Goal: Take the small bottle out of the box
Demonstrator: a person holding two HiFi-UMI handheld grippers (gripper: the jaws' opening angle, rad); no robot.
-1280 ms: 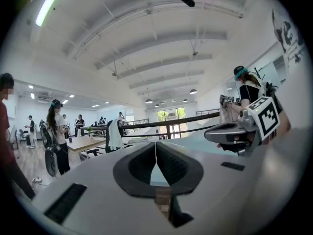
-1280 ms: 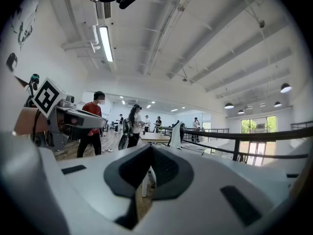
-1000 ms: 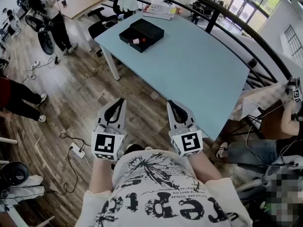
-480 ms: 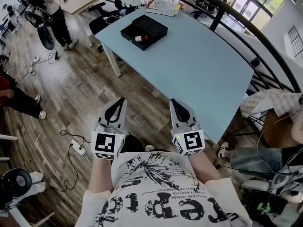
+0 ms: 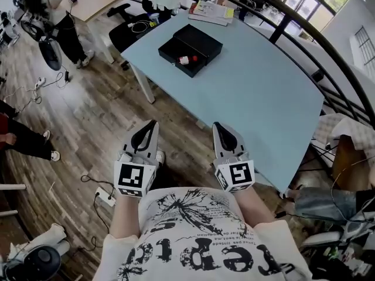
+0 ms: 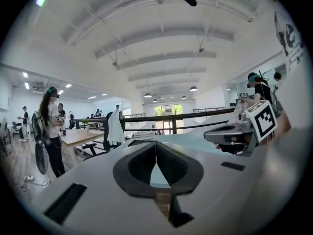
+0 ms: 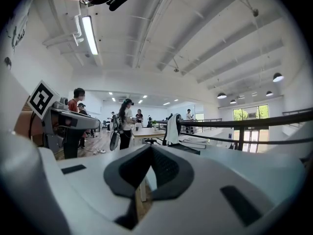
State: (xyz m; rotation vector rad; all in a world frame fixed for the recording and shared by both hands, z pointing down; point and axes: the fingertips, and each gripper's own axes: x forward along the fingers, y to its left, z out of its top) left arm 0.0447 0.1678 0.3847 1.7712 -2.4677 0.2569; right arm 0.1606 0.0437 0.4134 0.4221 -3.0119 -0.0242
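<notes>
An open black box (image 5: 190,47) lies at the far end of the light blue table (image 5: 252,92). In it lies a small bottle (image 5: 186,60) with a red cap. My left gripper (image 5: 153,123) and right gripper (image 5: 216,124) are held side by side in front of my chest, over the wooden floor, well short of the table. Both are shut and hold nothing. In the left gripper view the jaws (image 6: 156,144) meet at a point, and the right gripper (image 6: 230,134) shows beside them. The right gripper view shows its own jaws (image 7: 150,147) meeting too.
Books (image 5: 211,10) lie on the table's far edge and a black chair (image 5: 126,31) stands behind its left corner. A dark railing (image 5: 304,31) runs along the right. A power strip (image 5: 105,196) with cables lies on the floor. People stand at the left (image 5: 58,16).
The head view has shifted: the table and box now sit lower and further right in the picture. Both grippers stay shut and in the same place before my chest.
</notes>
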